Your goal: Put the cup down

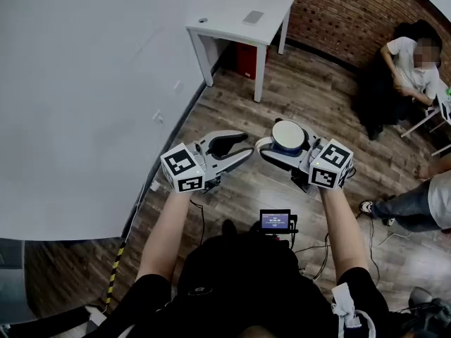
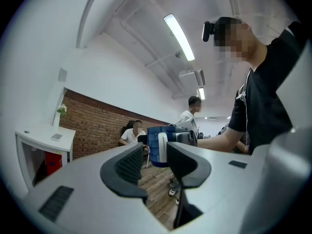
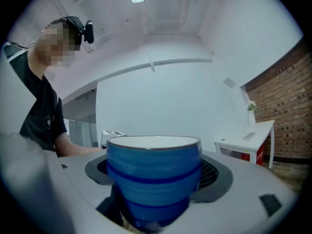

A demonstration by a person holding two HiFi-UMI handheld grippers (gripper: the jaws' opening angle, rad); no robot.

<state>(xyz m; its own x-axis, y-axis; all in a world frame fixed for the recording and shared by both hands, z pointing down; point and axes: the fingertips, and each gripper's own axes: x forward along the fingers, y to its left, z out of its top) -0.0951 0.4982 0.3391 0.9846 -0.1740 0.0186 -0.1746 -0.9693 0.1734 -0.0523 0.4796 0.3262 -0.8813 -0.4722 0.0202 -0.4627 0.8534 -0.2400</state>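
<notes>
A blue cup (image 1: 289, 134) with a white inside and darker blue bands is held upright in the air, well above the wooden floor (image 1: 296, 83). My right gripper (image 1: 278, 139) is shut on the cup, with one pad on each side. In the right gripper view the cup (image 3: 153, 174) fills the space between the dark pads (image 3: 214, 172). My left gripper (image 1: 248, 145) hovers just left of the cup at the same height, jaws apart and empty. Through its gap in the left gripper view (image 2: 155, 167) the cup (image 2: 157, 150) shows some way off.
A small white table (image 1: 239, 16) stands far ahead by a brick wall (image 1: 338, 13). A big white wall panel (image 1: 84, 83) runs along the left. A seated person (image 1: 409, 62) and another person's leg (image 1: 412, 203) are at the right. Cables lie on the floor below.
</notes>
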